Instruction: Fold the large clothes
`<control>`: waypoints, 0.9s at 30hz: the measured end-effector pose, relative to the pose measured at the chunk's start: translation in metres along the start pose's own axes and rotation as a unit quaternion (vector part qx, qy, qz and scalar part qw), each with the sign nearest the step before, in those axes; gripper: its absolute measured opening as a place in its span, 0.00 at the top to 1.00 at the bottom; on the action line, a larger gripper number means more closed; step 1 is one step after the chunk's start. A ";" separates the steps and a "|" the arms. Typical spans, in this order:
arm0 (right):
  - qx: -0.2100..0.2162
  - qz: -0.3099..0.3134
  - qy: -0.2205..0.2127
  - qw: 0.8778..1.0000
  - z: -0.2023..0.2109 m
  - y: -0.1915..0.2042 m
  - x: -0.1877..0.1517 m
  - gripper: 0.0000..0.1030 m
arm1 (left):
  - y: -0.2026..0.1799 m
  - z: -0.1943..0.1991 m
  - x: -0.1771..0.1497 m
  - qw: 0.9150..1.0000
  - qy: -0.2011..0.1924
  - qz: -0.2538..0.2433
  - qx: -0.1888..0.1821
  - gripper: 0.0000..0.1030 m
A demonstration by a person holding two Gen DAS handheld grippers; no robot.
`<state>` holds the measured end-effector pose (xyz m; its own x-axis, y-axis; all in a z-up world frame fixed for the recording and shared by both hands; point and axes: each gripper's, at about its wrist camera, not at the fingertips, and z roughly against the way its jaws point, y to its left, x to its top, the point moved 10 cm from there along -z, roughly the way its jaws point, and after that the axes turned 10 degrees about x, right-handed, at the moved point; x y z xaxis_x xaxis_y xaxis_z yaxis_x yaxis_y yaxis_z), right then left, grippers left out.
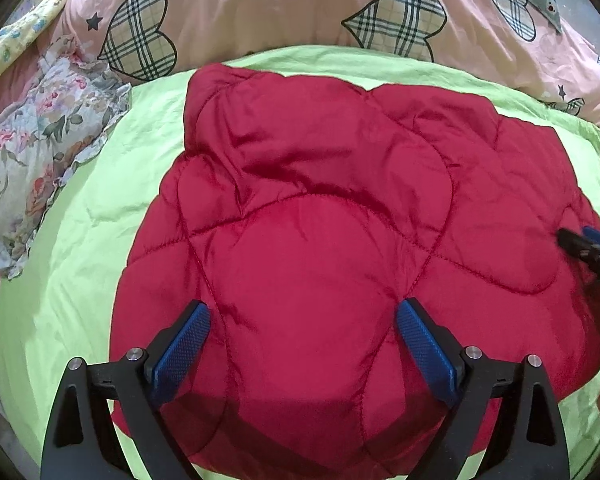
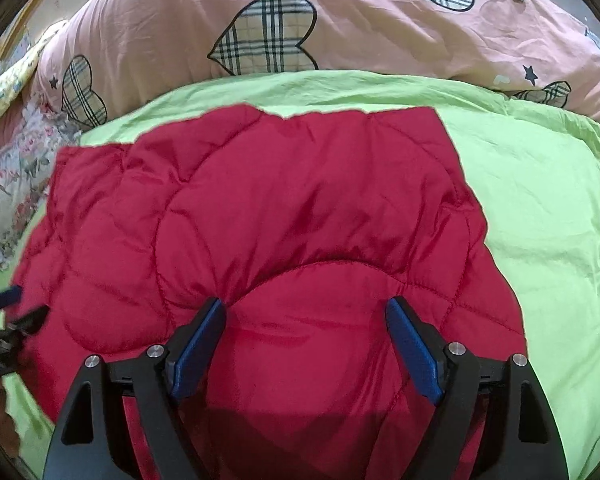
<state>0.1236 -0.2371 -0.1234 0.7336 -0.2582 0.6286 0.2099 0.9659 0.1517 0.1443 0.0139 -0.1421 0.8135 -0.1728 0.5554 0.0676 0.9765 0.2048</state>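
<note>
A red quilted puffer garment (image 1: 324,216) lies folded into a rough rectangle on a lime-green sheet (image 1: 72,240); it also shows in the right wrist view (image 2: 284,208). My left gripper (image 1: 303,312) is open and empty, its blue pads just above the garment's near left part. My right gripper (image 2: 306,308) is open and empty, its jaws wide over the garment's near right part, the left pad touching a seam. The right gripper's tip (image 1: 588,248) shows at the right edge of the left wrist view; the left gripper's tip (image 2: 12,304) shows at the left edge of the right wrist view.
A pink duvet with plaid hearts (image 1: 300,4) lies bunched behind the green sheet (image 2: 540,208). A floral ruffled pillow (image 1: 40,140) sits at the left, with a yellow floral cloth (image 1: 20,32) beyond it.
</note>
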 end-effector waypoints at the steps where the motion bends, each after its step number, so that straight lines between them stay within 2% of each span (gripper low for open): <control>1: 0.005 -0.002 -0.007 1.000 0.009 0.003 0.001 0.20 | 0.000 0.000 0.001 1.000 0.000 0.001 -0.001 0.07; 4: 0.007 0.009 -0.027 1.000 0.028 0.011 0.001 0.20 | -0.001 -0.002 0.002 1.000 0.000 0.001 0.000 0.06; 5: 0.004 0.011 -0.021 1.000 0.027 0.012 -0.002 0.20 | -0.002 -0.003 0.002 1.000 -0.001 0.000 0.001 0.06; 8: -0.003 0.013 0.012 1.000 0.006 0.007 -0.015 0.18 | -0.003 -0.008 0.003 1.000 -0.004 -0.002 0.000 0.05; 15: -0.017 0.018 0.008 1.000 -0.005 0.005 -0.014 0.15 | -0.003 -0.012 0.003 1.000 -0.003 -0.005 0.001 0.03; 21: -0.001 0.002 -0.001 1.000 0.017 0.009 -0.014 0.17 | 0.001 0.001 0.000 1.000 0.001 0.000 -0.001 0.05; 27: 0.010 0.013 -0.005 1.000 0.046 0.019 -0.026 0.17 | 0.006 0.024 -0.012 1.000 -0.003 0.003 -0.004 0.05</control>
<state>0.0789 -0.2115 -0.1013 0.7324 -0.2333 0.6397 0.1779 0.9724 0.1510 0.1205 0.0186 -0.1282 0.8108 -0.1669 0.5611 0.0667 0.9786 0.1948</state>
